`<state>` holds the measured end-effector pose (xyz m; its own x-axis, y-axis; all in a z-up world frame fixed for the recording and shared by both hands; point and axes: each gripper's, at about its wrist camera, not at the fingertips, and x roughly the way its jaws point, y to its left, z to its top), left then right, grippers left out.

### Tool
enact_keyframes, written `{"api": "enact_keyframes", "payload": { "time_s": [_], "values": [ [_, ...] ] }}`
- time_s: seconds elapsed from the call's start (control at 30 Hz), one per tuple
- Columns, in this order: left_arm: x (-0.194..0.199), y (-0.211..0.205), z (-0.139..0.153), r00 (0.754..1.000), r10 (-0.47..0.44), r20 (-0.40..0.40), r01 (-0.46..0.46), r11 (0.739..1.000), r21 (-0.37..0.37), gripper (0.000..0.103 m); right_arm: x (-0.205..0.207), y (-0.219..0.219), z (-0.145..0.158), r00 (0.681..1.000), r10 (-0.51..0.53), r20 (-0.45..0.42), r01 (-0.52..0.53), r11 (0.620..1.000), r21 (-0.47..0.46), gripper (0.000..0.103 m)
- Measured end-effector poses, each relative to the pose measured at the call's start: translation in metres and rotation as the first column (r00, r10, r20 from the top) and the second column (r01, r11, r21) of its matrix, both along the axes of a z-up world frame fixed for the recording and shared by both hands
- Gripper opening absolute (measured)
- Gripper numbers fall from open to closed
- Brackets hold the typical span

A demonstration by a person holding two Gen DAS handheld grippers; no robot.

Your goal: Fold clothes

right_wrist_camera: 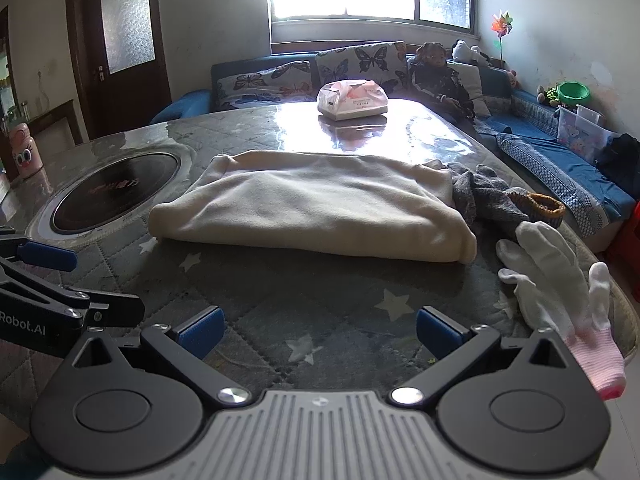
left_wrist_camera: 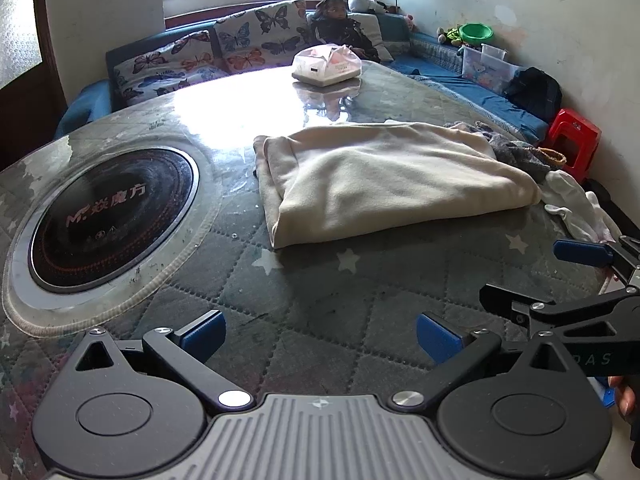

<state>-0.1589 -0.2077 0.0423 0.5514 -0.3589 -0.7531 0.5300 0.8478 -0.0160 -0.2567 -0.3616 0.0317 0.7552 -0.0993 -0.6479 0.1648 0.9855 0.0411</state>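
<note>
A cream garment (left_wrist_camera: 384,176) lies folded into a thick rectangle on the quilted star-patterned table cover (left_wrist_camera: 304,280); the right wrist view shows the same cream garment (right_wrist_camera: 312,204) straight ahead. My left gripper (left_wrist_camera: 320,338) hovers open over bare cover, short of the garment's near edge, nothing between its blue pads. My right gripper (right_wrist_camera: 318,332) is open too, empty, just in front of the garment. A grey knitted garment (right_wrist_camera: 484,196) lies crumpled behind the cream one's right end. White gloves (right_wrist_camera: 560,280) lie at the table's right edge.
A round black induction hob (left_wrist_camera: 108,216) is set into the table on the left. A tissue pack (left_wrist_camera: 326,64) sits at the far side. A person sits on the blue sofa (right_wrist_camera: 536,144) beyond. A red stool (left_wrist_camera: 574,140) stands right of the table.
</note>
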Motion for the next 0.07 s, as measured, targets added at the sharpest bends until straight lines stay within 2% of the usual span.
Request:
{"api": "enact_keyframes", "payload": {
  "time_s": [0.07],
  "values": [
    [0.0018, 0.0012, -0.0008, 1.000, 0.008, 0.000, -0.008, 1.000, 0.003, 0.103, 0.0001, -0.0001, -0.0002, 1.000, -0.002, 0.000, 0.002, 1.000, -0.001, 0.103]
  ]
}}
